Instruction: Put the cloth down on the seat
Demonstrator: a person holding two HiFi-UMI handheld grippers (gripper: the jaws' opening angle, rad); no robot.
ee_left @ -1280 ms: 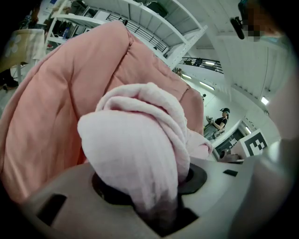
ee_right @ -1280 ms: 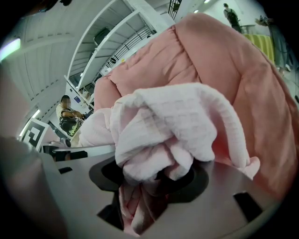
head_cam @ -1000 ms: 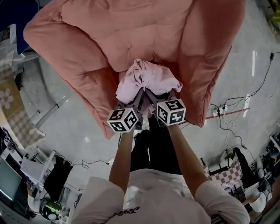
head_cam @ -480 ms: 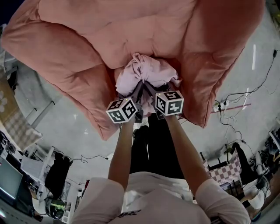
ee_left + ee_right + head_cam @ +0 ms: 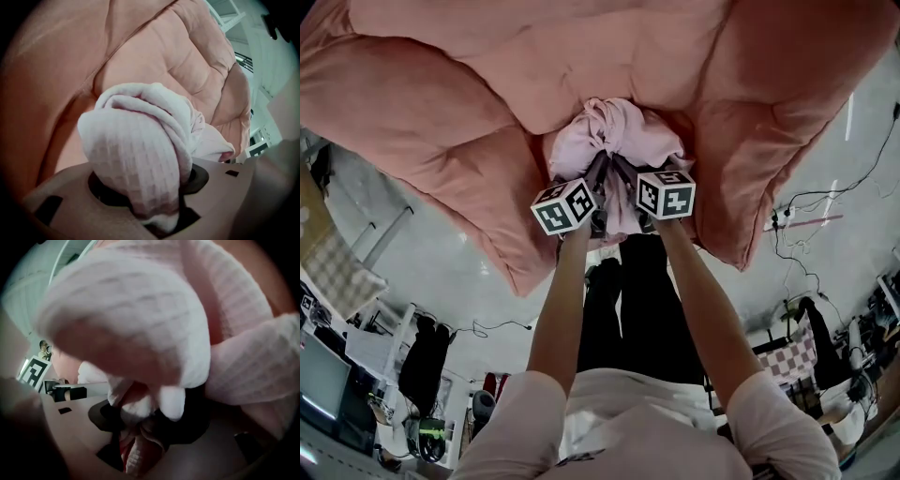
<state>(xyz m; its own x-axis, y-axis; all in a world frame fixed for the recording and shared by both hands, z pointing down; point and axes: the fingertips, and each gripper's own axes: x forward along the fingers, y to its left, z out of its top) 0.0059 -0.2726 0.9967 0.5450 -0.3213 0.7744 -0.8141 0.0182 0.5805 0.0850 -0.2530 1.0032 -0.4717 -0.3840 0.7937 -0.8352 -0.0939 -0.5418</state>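
Observation:
The pale pink waffle-weave cloth is bunched into a lump on the front of the seat of a large salmon-pink padded armchair, between its two armrests. My left gripper and right gripper meet at the cloth's near side, marker cubes side by side. In the left gripper view the cloth bulges out of the left gripper, whose jaws are opening with cloth still wedged between them. In the right gripper view the cloth fills the frame, and the right gripper has a fold between its slowly opening jaws.
The person's black trousers stand close to the chair's front edge. Cables trail over the grey floor at the right. A checkered item is at the lower right, and a monitor and other clutter at the lower left.
Both grippers and the cloth have moved forward and down into the chair, which now fills more of the head view. The cloth has sunk between the armrests.

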